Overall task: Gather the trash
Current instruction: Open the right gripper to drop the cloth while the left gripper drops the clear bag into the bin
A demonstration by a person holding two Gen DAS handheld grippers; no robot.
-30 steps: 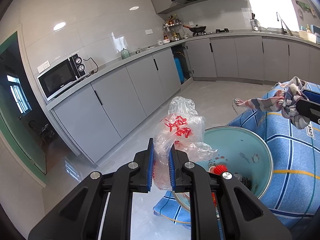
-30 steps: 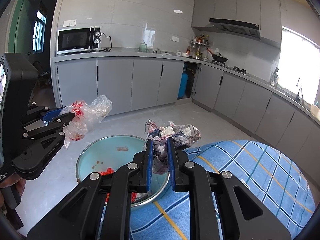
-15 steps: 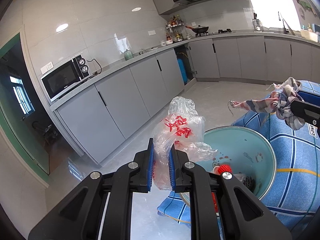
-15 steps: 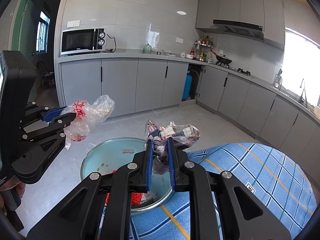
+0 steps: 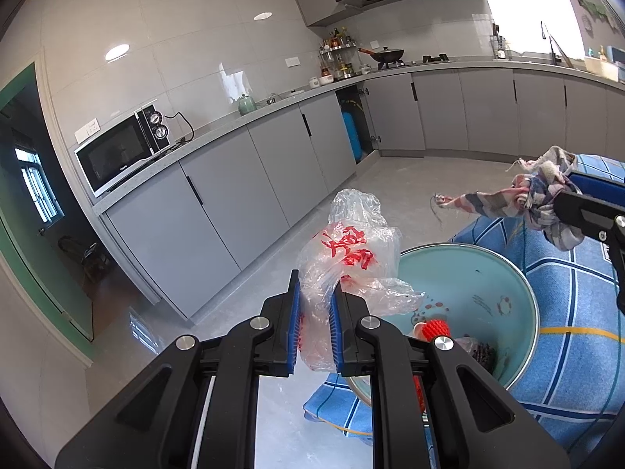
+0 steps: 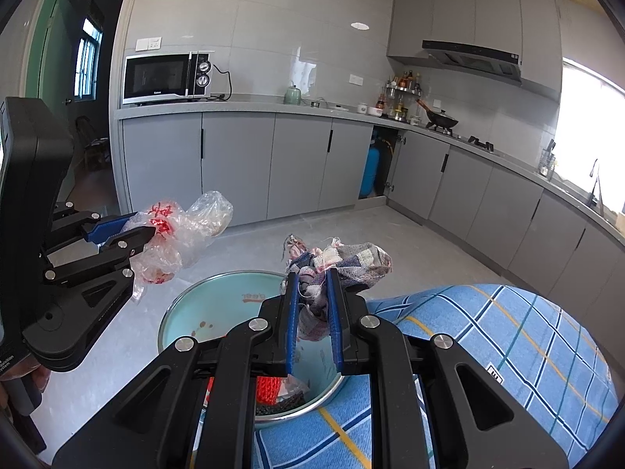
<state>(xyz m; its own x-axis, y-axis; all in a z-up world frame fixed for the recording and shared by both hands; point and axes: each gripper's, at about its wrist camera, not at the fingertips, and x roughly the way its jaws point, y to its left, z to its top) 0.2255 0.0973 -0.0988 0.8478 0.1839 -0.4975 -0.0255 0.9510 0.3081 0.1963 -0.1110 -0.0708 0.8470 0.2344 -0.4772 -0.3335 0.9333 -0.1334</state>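
My left gripper is shut on a crumpled clear plastic bag with red print and holds it in the air beside the rim of a teal basin. The bag also shows in the right wrist view, with the left gripper. My right gripper is shut on a plaid cloth rag and holds it above the basin. The rag also shows in the left wrist view. The basin holds red netting and dark scraps.
The basin rests on a table with a blue plaid cloth. Grey kitchen cabinets run along the walls, with a microwave on the counter. A green-framed doorway is at the left. Grey floor lies below.
Both grippers have risen slightly with their loads; the basin sits lower in both views. The grips have not changed.
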